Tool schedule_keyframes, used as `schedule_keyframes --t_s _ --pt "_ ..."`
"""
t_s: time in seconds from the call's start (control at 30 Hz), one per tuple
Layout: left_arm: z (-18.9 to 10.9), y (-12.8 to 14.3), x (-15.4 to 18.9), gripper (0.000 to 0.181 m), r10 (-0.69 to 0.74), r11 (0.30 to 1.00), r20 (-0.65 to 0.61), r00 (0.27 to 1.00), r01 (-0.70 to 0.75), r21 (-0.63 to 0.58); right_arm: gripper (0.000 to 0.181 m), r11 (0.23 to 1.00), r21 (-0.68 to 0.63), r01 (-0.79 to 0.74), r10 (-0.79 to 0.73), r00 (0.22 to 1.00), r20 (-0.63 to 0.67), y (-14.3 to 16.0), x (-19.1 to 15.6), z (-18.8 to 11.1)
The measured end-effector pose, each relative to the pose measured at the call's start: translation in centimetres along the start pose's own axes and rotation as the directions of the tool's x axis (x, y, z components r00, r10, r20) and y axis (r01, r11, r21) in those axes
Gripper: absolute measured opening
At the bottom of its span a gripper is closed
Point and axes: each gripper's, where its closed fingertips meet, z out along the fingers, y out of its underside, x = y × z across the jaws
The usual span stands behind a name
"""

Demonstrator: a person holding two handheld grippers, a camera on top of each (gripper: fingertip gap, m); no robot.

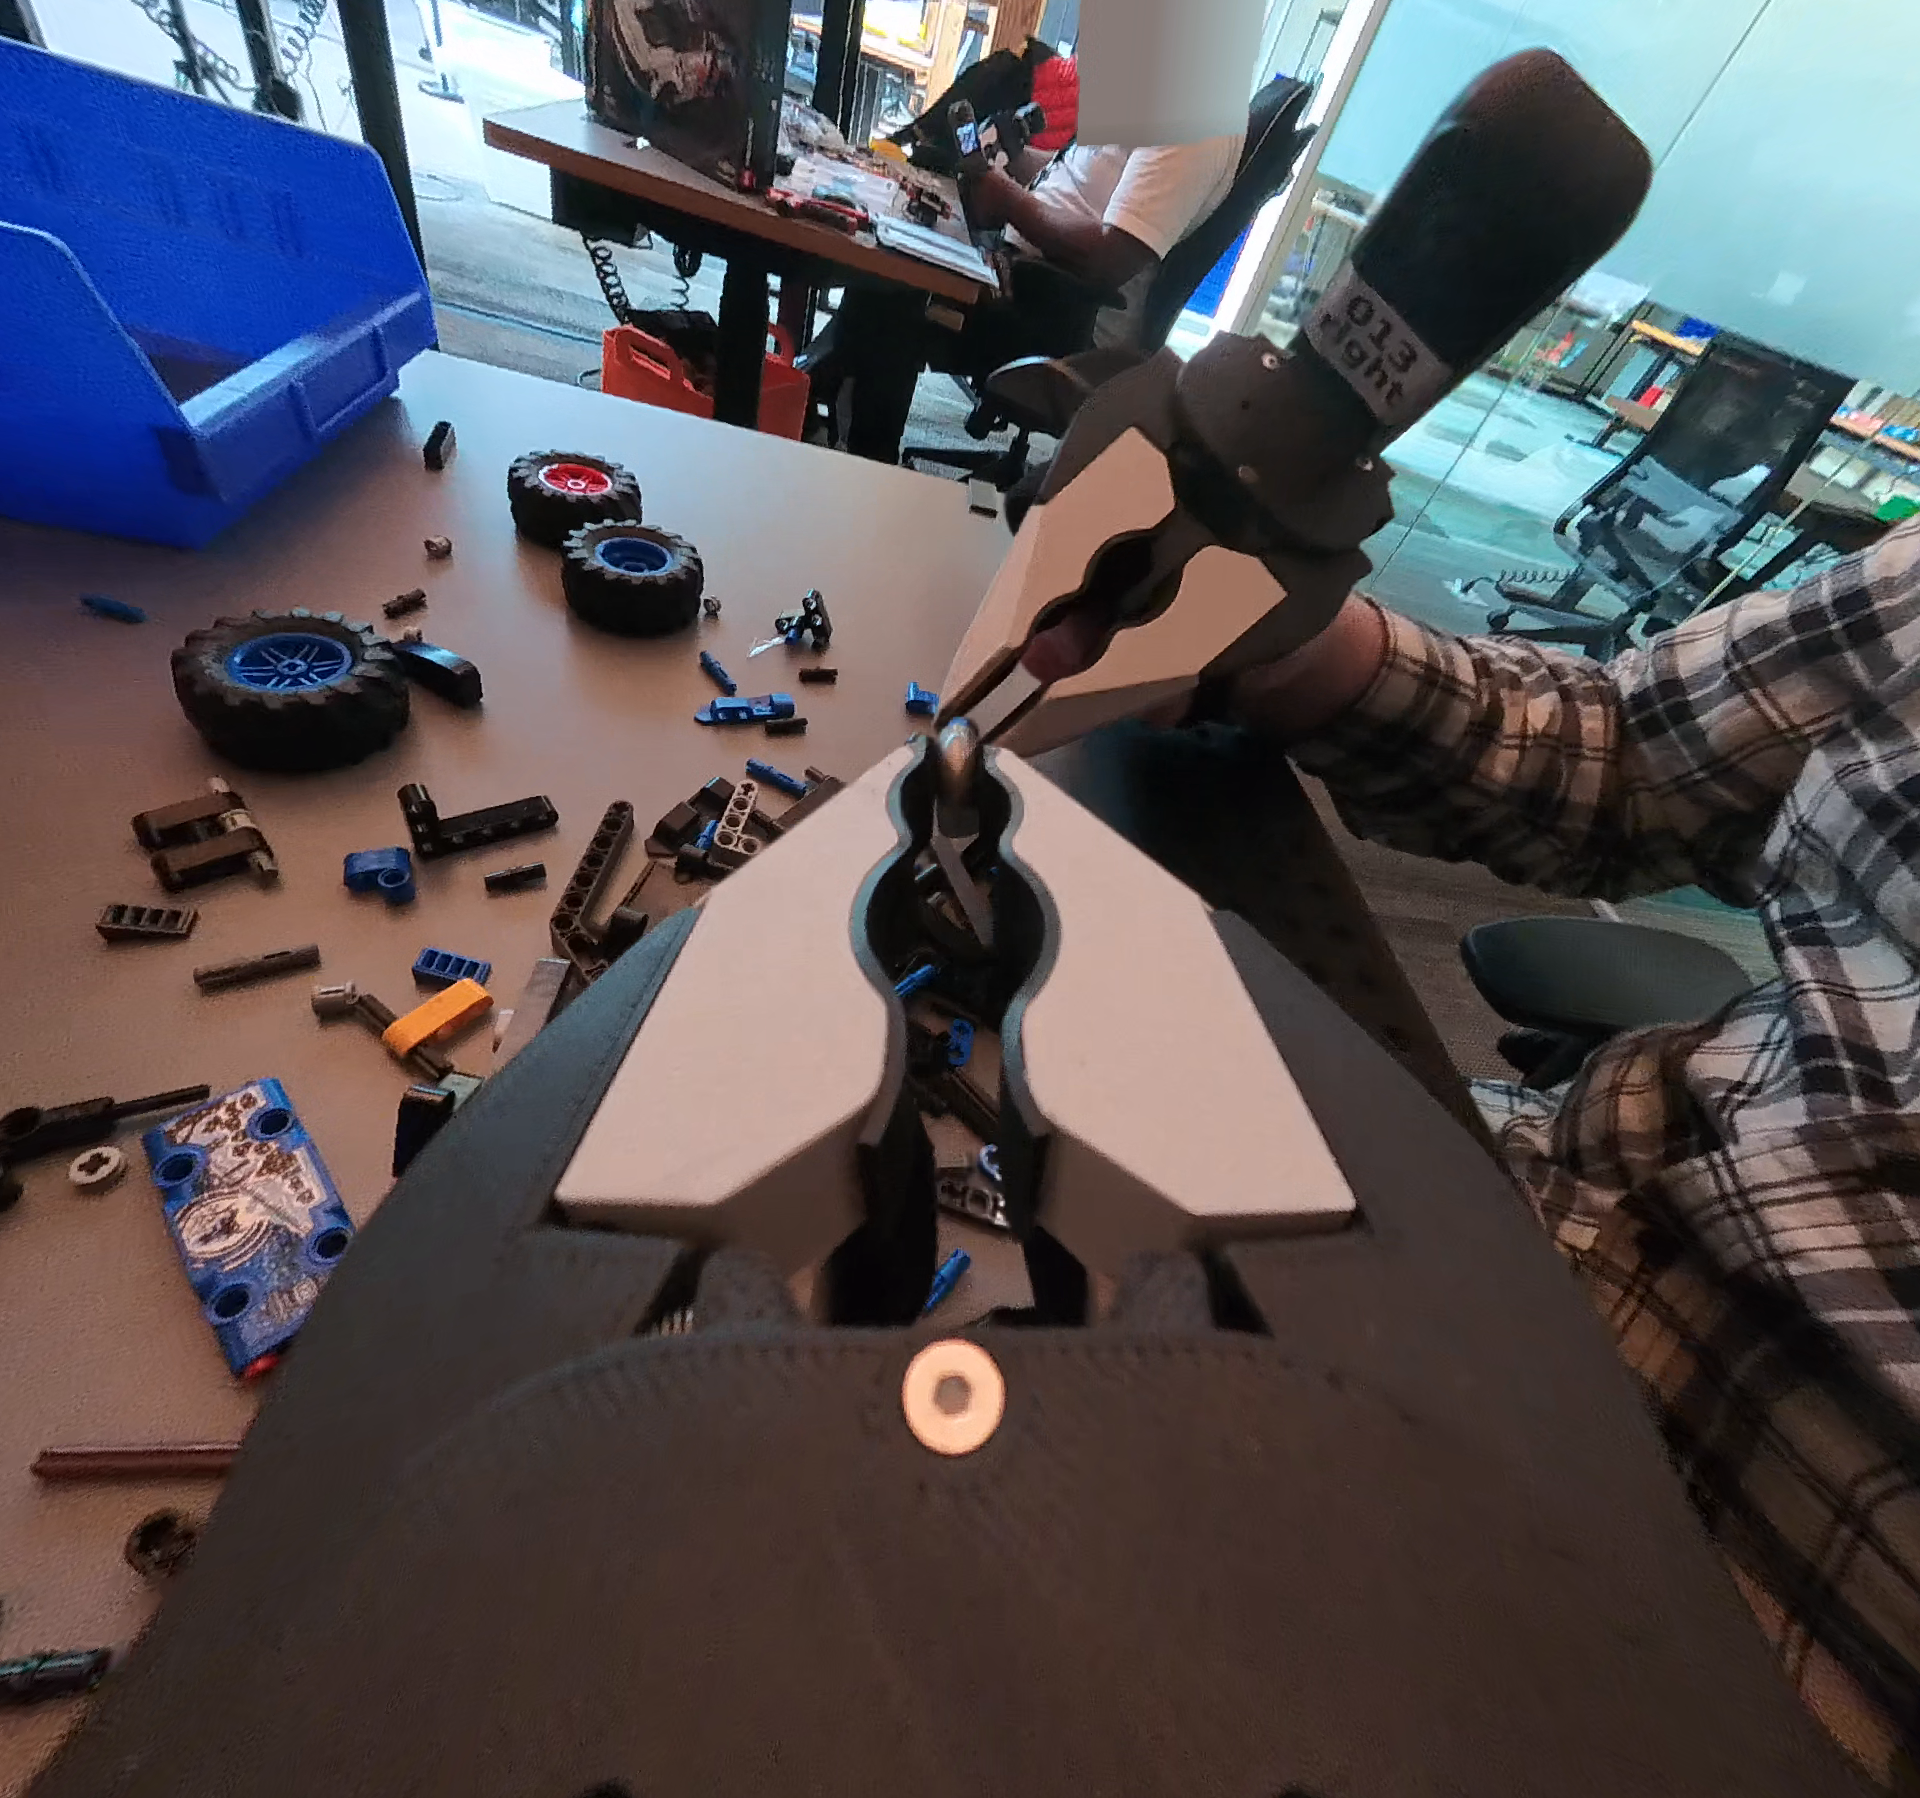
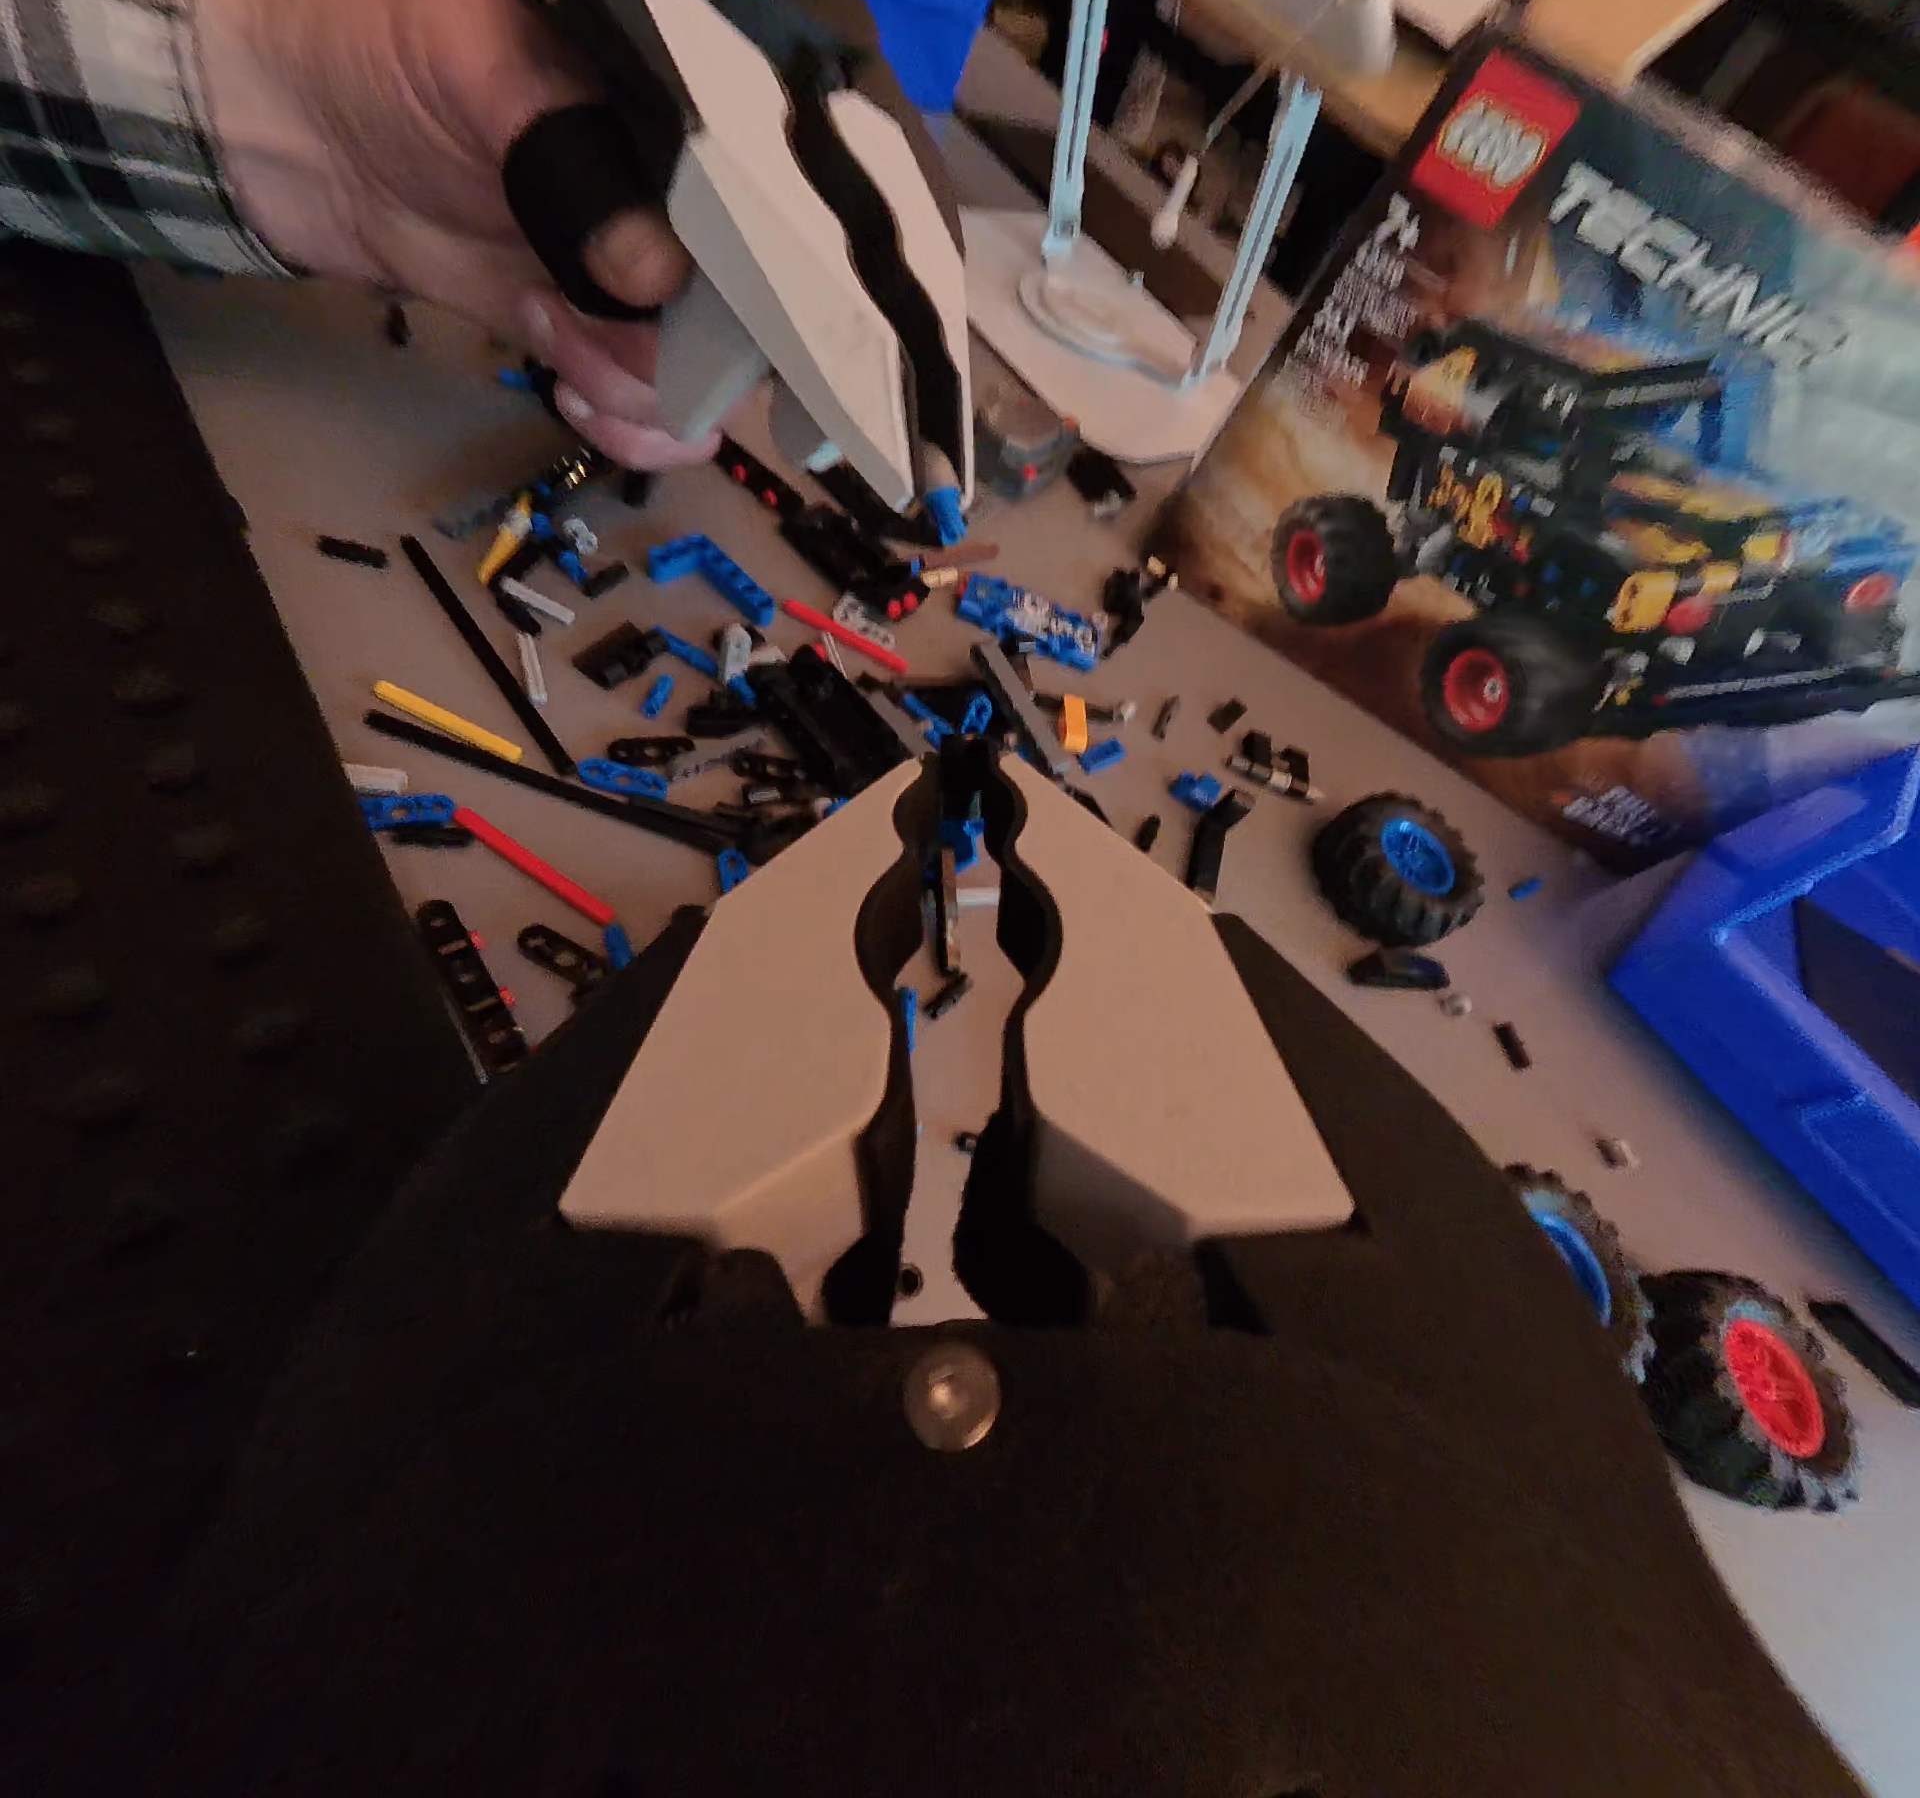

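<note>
grey piece (image 1: pixel 956 761), small and rounded, sits pinched at the very tip of the left hand-held gripper (image 1: pixel 954 774). its two pale fingers are almost closed, with only a thin wavy gap between them. in the right wrist view the same left hand-held gripper (image 2: pixel 940 501) shows a blue end (image 2: pixel 943 512) poking out of its tip, so the piece looks part grey, part blue.

the right hand-held gripper (image 1: pixel 961 709) comes in from the side, and its tip is right at the grey piece; i cannot tell if they touch. its fingers are close together too. in its own view, the right hand-held gripper (image 2: pixel 961 777) has a small black and blue piece (image 2: pixel 961 813) between its tips, but that view is blurry and i cannot tell if it is really gripped or just lying behind.

a hand (image 2: pixel 416 159) in a checked sleeve (image 1: pixel 1621 772) holds each tool.

under the grey piece, lots of little black, blue, red and yellow bits lie on the tabletop (image 1: pixel 831 522). toy wheels (image 1: pixel 291 688) sit to the left of the grey piece, with a blue bin (image 1: pixel 208 294) behind them. the toy box (image 2: pixel 1558 460) is cut off at the edge.
</note>
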Motion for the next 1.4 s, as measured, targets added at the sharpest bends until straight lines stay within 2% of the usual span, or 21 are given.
schedule_keyframes --t_s 0.03,0.1,0.17,0.27,0.53,0.63,0.73,0.87,1.0,1.03,1.07,1.1,1.13,1.23,1.3,1.33,1.4 --pt "0.2 0.1 -0.1 0.004 0.000 1.000 -0.002 1.000 0.000 -0.008 0.006 1.000 -0.027 -0.009 0.009 1.000 0.007 0.6 0.1 0.4" --pt "0.5 0.7 -0.1 0.004 0.011 0.999 -0.003 1.000 -0.011 -0.033 0.026 0.997 -0.058 -0.044 0.047 0.998 0.046 1.4 -0.3 1.3" --pt "0.8 1.3 0.0 0.004 0.030 0.998 -0.006 1.000 -0.030 -0.055 0.022 0.996 -0.054 -0.075 0.079 0.994 0.079 1.3 -0.6 1.7" --pt "1.1 1.4 0.3 0.005 0.054 0.996 -0.003 0.999 -0.054 -0.070 0.013 0.997 0.020 -0.078 0.076 0.992 0.099 -0.5 -0.7 1.3" --pt "1.7 2.1 0.1 0.005 0.093 0.989 0.030 0.995 -0.089 -0.120 0.002 0.984 -0.074 0.161 -0.163 0.986 -0.022 -1.1 -0.9 2.0" --pt "1.8 2.2 -0.1 0.004 0.116 0.986 0.053 0.992 -0.108 -0.129 0.001 0.973 -0.134 0.189 -0.197 0.979 -0.048 -0.8 -0.8 2.1" --pt "1.8 2.0 0.0 0.004 0.168 0.978 0.078 0.983 -0.155 -0.141 0.002 0.967 -0.137 0.214 -0.224 0.972 -0.064 -0.8 -0.7 2.1" --pt "1.7 1.8 0.5 0.004 0.172 0.975 0.080 0.982 -0.158 -0.156 0.002 0.929 -0.152 0.337 -0.353 0.932 -0.087 -1.1 -0.8 1.7" --pt "1.6 1.4 1.0 0.004 0.153 0.981 0.055 0.987 -0.145 -0.133 0.002 0.944 -0.111 0.310 -0.318 0.946 -0.065 -1.3 -0.9 1.2" --pt "1.0 0.4 0.8 0.005 0.139 0.988 0.082 0.987 -0.132 -0.079 0.002 0.942 -0.143 0.304 -0.317 0.945 -0.079 -0.7 -0.5 0.9" --pt "-0.9 -2.2 0.5 0.005 0.076 0.995 0.092 0.993 -0.081 0.052 0.001 0.930 -0.212 0.299 -0.325 0.941 -0.099 1.1 0.5 0.4" --pt "-3.2 -4.1 -0.3 0.004 0.063 0.988 0.124 0.990 -0.079 0.132 0.001 0.946 -0.223 0.237 -0.265 0.959 -0.105 2.6 1.4 -0.3" --pt "-3.9 -3.4 -1.1 0.004 0.104 0.991 0.171 0.980 -0.116 0.064 0.001 0.963 -0.194 0.186 -0.208 0.973 -0.098 3.0 1.5 -1.0" --pt "-0.9 0.0 -0.4 0.004 0.091 0.995 0.102 0.991 -0.086 -0.052 0.002 0.981 -0.116 0.152 -0.160 0.985 -0.061 0.9 0.3 -0.9" --pt "0.5 1.6 0.1 0.005 0.113 0.981 0.064 0.992 -0.101 -0.168 0.003 0.987 -0.121 0.105 -0.106 0.994 -0.003 1.3 0.0 -0.2" --pt "0.7 2.6 -0.7 0.005 0.146 0.968 0.098 0.984 -0.122 -0.219 0.002 0.991 -0.106 0.078 -0.076 0.997 0.023 1.4 -0.1 0.1" --pt "1.1 4.1 -0.8 0.005 0.128 0.959 0.075 0.989 -0.104 -0.263 0.003 0.993 -0.121 -0.001 0.012 0.995 0.095 2.1 -0.5 0.7"
